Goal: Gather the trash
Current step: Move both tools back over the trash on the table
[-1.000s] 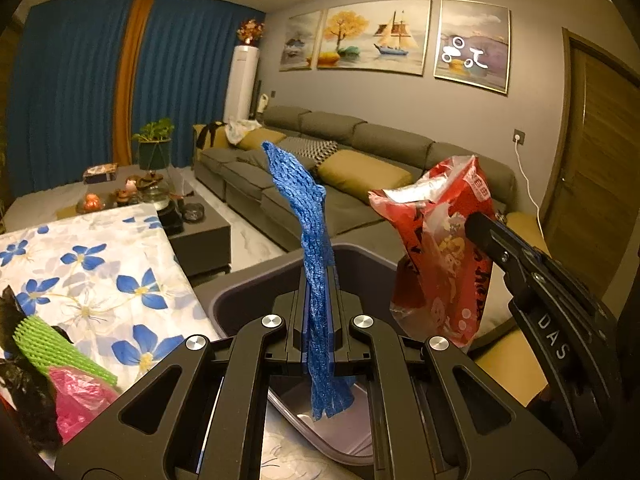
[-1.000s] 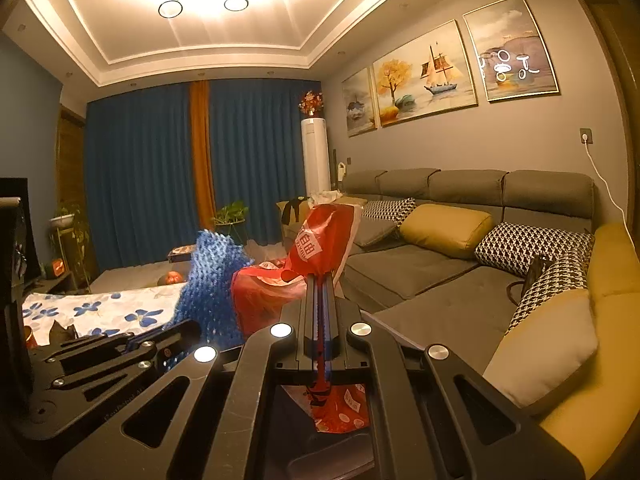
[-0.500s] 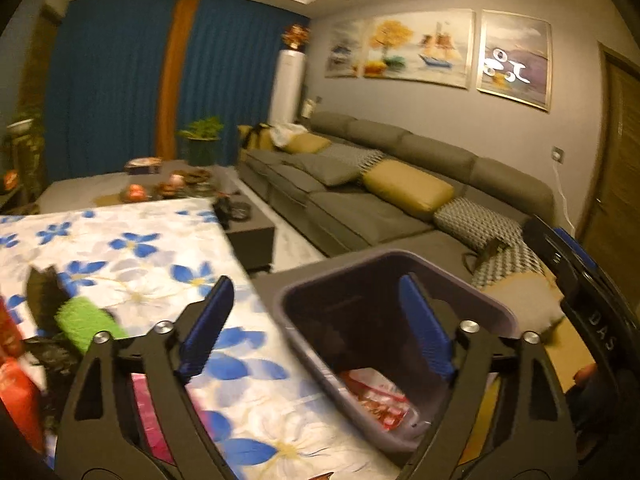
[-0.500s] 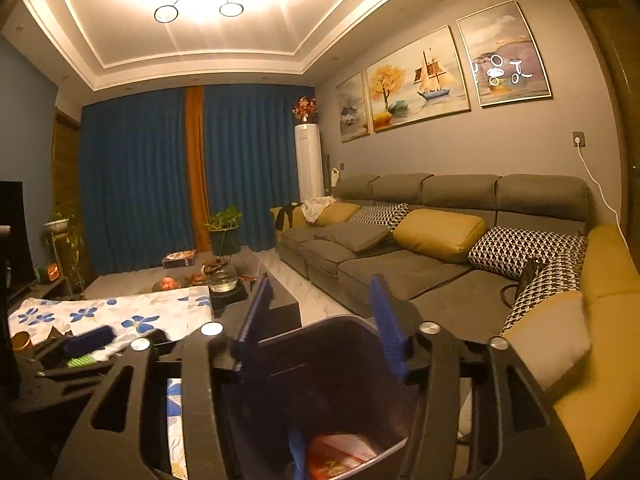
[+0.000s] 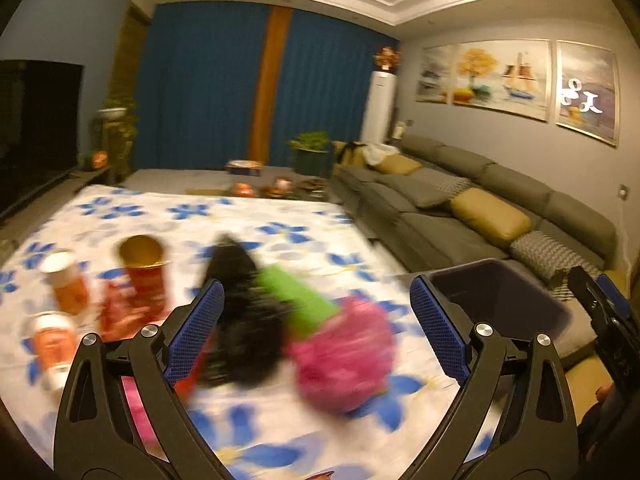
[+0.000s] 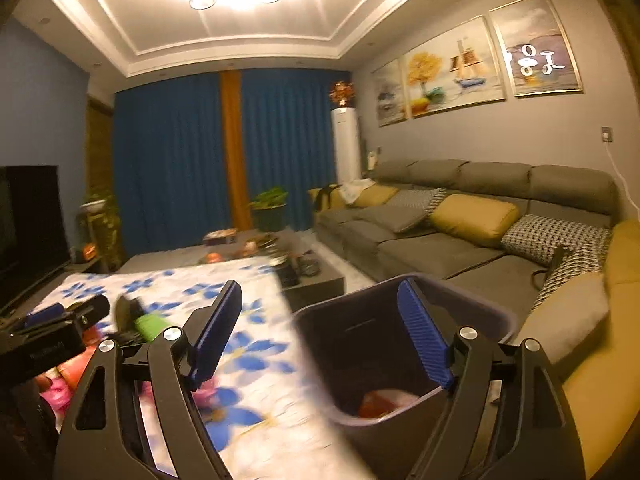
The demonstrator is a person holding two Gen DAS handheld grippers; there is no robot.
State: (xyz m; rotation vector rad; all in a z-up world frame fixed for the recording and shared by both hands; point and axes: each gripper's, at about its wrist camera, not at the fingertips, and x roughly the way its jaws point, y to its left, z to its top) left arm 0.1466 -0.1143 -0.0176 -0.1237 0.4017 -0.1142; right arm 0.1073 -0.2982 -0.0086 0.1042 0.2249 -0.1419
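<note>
Several items remain on the tabletop (image 5: 280,432): black bag (image 5: 244,320), green net (image 5: 298,300), pink wad (image 5: 344,356), cups (image 5: 142,276). Bin (image 6: 452,320) at its right edge holds some red wrapper (image 6: 380,400). Left gripper (image 5: 316,332) and right gripper (image 6: 320,340) both spread, empty.

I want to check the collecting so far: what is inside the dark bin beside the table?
In the right wrist view, the dark bin holds red and white trash at the bottom. The near wall and the right gripper, which is open, cover the rest of the floor.
</note>
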